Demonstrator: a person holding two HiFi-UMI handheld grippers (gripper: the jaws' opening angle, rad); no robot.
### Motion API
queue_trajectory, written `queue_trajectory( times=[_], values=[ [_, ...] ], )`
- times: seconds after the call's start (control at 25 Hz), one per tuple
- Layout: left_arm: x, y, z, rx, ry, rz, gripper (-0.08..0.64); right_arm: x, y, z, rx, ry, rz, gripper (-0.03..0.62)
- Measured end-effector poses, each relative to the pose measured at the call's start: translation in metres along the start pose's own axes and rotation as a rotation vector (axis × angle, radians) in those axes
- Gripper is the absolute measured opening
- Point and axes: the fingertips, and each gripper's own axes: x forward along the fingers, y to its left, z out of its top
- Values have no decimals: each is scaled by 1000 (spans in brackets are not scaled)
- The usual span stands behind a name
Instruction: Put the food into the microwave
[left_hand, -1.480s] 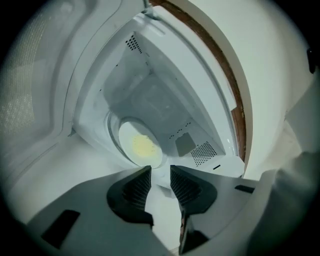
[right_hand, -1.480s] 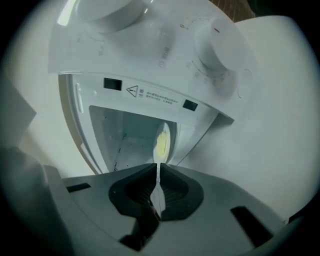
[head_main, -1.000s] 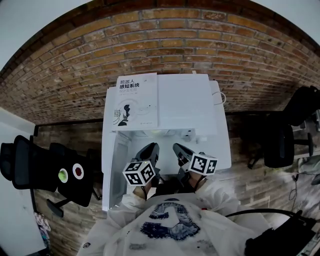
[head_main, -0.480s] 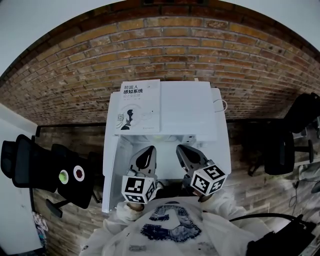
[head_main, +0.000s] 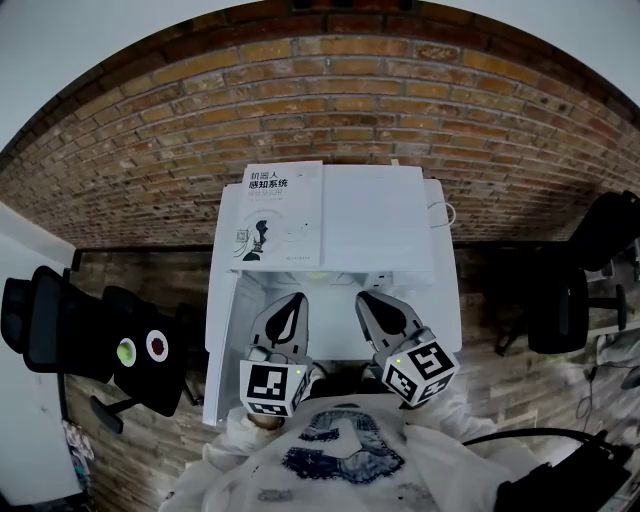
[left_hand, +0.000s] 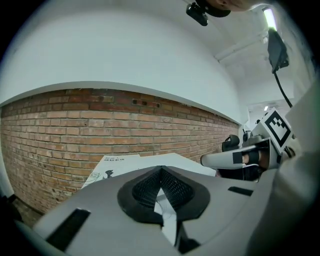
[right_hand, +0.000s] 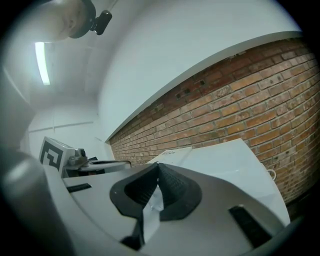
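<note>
1. Your left gripper sits at about 7 o'clock in the head view, its nose toward 12. Its jaws have just been closing and now meet, pads tip to tip. A thin pale sliver shows below where they touch. You cannot tell whether it is something held or the white surface beyond.
2. Your right gripper is just beside it at about 5 o'clock, also pointing to 12. Its jaws are together in the same way, and a like pale sliver shows under them.
3. The microwave stands at 12 o'clock from both grippers, white, with its back against the brick wall. Its door hangs open on the 9 o'clock side.
4. A book lies flat on the microwave's top, on its 9 o'clock half.
5. The food cannot be picked out in any view.
6. A black chair stands at 9 o'clock, well apart from the microwave, and a second chair at 3 o'clock.
</note>
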Motion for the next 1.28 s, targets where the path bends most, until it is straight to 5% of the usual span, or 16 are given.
queue_trajectory(
  times=[1.28],
  values=[
    [5,2,-13,-16,36,-2,8,7,-1,-6,-12,15,-7,12]
  ],
)
